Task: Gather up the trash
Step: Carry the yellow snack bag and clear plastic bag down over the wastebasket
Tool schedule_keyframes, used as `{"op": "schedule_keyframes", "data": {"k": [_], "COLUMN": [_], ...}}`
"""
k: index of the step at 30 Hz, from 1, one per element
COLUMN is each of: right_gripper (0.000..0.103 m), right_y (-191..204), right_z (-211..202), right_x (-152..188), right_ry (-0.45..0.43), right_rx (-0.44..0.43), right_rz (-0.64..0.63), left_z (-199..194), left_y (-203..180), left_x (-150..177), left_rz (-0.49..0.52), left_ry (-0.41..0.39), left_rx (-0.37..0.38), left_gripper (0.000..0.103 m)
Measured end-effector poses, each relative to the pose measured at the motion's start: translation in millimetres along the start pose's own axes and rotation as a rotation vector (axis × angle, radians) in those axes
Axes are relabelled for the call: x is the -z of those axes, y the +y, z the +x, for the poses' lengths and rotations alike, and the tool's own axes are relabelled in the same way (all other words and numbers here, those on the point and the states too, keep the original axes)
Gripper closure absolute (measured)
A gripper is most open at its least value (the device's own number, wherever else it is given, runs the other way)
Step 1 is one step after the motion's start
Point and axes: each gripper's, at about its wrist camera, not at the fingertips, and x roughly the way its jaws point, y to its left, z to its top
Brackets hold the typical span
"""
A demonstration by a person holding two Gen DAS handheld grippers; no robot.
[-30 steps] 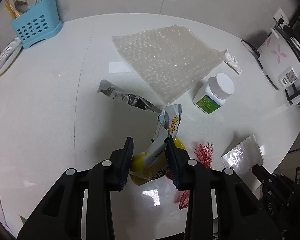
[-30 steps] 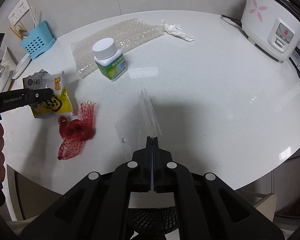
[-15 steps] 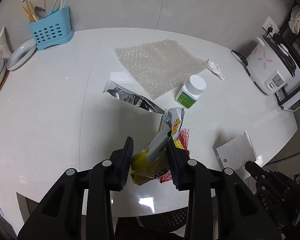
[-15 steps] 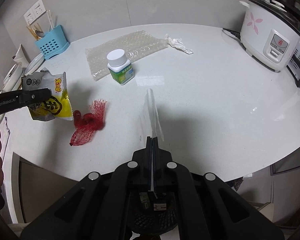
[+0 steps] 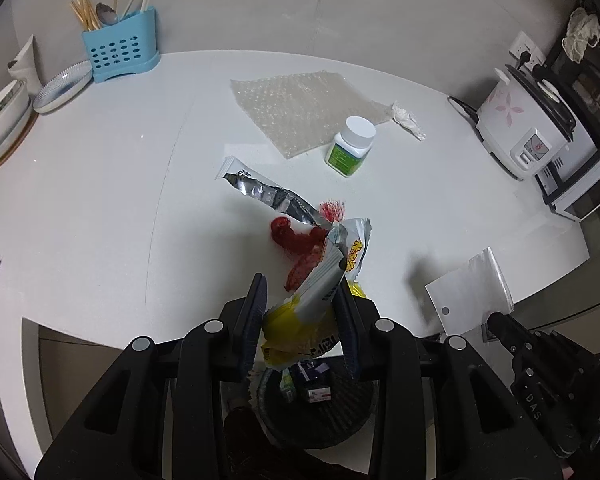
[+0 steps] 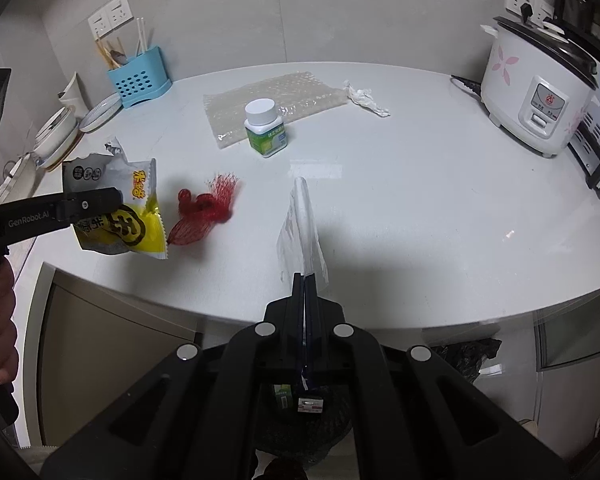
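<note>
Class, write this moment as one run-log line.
left claw: grips yellow snack wrapper | right claw: shut on clear plastic bag | both above black bin

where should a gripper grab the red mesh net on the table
Probably from above, at the bunched, rolled middle of the red mesh net, where the mesh is thickest. It lies flat and limp on the table, so its thin, frayed end gives the pads little to pinch.

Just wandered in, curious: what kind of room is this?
Most likely a home kitchen: a rice cooker stands on the white counter, with a blue utensil holder of chopsticks and stacked dishes near the wall.
</note>
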Motion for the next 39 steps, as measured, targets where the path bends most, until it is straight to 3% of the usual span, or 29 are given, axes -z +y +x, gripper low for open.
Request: {"op": "schedule_keyframes", "data": {"k": [20, 29, 39], "right_gripper": [0.103, 0.103, 0.103], "right_y": [-14.1, -8.5, 8.2], "right_z": [-50.8, -12.4, 52.5], "right_x": [97.5, 145.0, 175.3], "right_ry": [0.014, 0.12, 0.233], "right_rx": [-0.058, -0.066, -0.062], "right_rz": [-0.055, -0.03, -0.037], "left_z": [-7.9, 22.1, 73.6], "left_y": [-42.5, -43.3, -26.0], "left_x": [115.6, 169.4, 215.6], "left_rz": [0.02, 0.055, 0.073], "left_ry": [0.008, 0.054, 0.146], "left_rx": [0.052, 0.073, 0.079], "left_gripper": [0.07, 0.07, 0.07]}}
